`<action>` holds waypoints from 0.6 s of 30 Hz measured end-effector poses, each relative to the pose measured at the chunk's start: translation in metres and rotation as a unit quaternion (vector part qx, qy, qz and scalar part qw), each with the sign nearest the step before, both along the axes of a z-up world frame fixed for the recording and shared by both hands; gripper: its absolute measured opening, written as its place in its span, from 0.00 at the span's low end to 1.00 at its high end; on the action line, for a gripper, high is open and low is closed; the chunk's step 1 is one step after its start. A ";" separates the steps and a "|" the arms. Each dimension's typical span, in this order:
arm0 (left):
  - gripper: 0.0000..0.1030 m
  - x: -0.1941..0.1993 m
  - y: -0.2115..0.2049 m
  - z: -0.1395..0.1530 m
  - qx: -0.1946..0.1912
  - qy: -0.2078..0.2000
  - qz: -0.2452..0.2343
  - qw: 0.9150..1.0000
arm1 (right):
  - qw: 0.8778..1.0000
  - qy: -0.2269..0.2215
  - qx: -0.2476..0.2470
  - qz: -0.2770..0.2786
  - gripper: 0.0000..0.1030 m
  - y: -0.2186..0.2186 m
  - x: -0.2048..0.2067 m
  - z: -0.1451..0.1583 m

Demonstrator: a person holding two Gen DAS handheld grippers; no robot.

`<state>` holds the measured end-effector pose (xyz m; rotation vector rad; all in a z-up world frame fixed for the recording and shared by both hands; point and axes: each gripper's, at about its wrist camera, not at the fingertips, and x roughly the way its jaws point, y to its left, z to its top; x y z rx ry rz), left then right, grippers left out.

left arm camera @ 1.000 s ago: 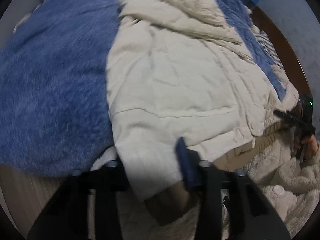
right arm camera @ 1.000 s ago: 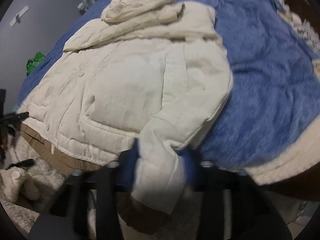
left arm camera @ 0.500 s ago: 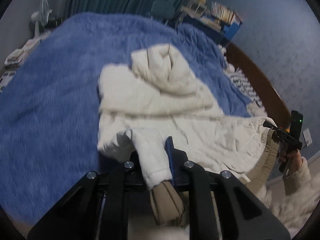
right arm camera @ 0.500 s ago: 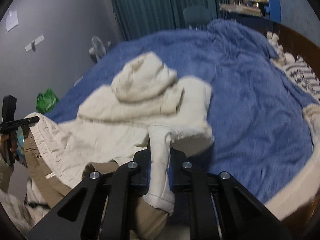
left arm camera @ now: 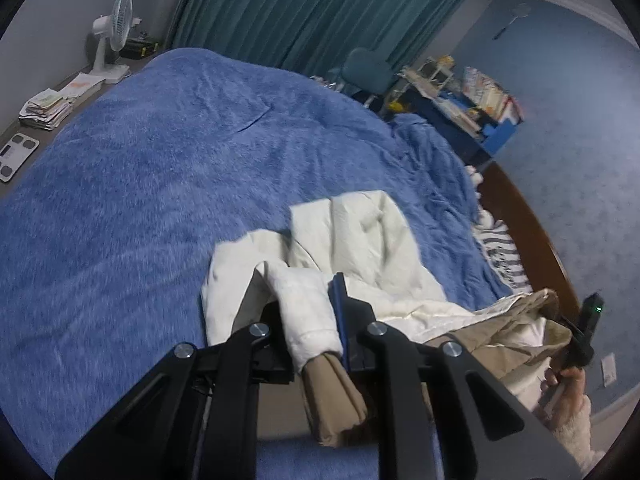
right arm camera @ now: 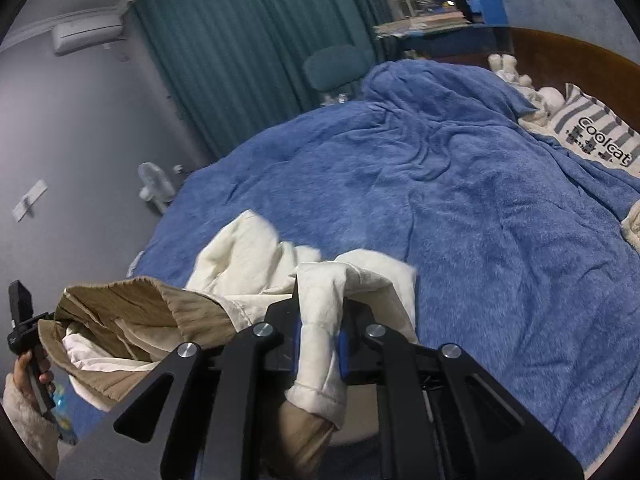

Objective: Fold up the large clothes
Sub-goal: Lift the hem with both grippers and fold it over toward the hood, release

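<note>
A cream padded jacket (left arm camera: 360, 232) with a tan lining (left arm camera: 500, 336) lies partly on the blue blanket (left arm camera: 160, 184), its near part lifted off the bed. My left gripper (left arm camera: 306, 308) is shut on a cream sleeve cuff whose tan inner cuff hangs below the pads. My right gripper (right arm camera: 320, 324) is shut on the other cream cuff of the jacket (right arm camera: 248, 252). Between the two, the hem hangs open and shows the tan lining (right arm camera: 132, 304). Each wrist view shows the other gripper at its edge, held in a hand (left arm camera: 568, 388).
A fan (left arm camera: 116, 28), a paper stack (left arm camera: 44, 108) and a scale (left arm camera: 14, 154) sit left of the bed. Teal curtains, a chair (left arm camera: 366, 68) and a cluttered desk (left arm camera: 460, 96) stand beyond it. A striped pillow (right arm camera: 592, 136) lies by the wooden headboard (left arm camera: 532, 232).
Both grippers have closed on the cuffs and risen, pulling the jacket's lower part up off the blanket toward the hood. The jacket now bunches, with its tan lining showing.
</note>
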<state>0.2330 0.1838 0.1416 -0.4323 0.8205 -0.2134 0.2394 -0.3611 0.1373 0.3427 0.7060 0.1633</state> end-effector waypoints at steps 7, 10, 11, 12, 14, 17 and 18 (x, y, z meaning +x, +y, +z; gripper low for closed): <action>0.17 0.076 -0.002 -0.044 0.048 0.052 0.014 0.997 | 0.998 0.039 -0.031 -0.032 0.16 0.014 0.072 -0.038; 0.20 0.094 -0.002 -0.064 0.050 0.070 0.015 0.996 | 0.997 0.056 -0.027 -0.041 0.19 0.017 0.092 -0.057; 0.22 0.098 -0.002 -0.070 0.049 0.076 0.014 0.996 | 0.997 0.061 -0.022 -0.044 0.20 0.016 0.096 -0.063; 0.26 0.101 -0.002 -0.076 0.046 0.083 0.012 0.995 | 0.996 0.067 -0.017 -0.048 0.20 0.015 0.101 -0.069; 0.29 0.106 0.005 -0.084 0.025 0.089 0.012 0.996 | 0.996 0.073 -0.010 -0.051 0.24 0.015 0.108 -0.079; 0.39 0.106 0.018 -0.089 -0.028 0.090 0.018 0.995 | 0.996 0.074 0.006 -0.052 0.27 0.012 0.111 -0.086; 0.40 0.106 0.021 -0.090 -0.036 0.092 0.021 0.995 | 0.996 0.074 0.014 -0.051 0.30 0.011 0.111 -0.087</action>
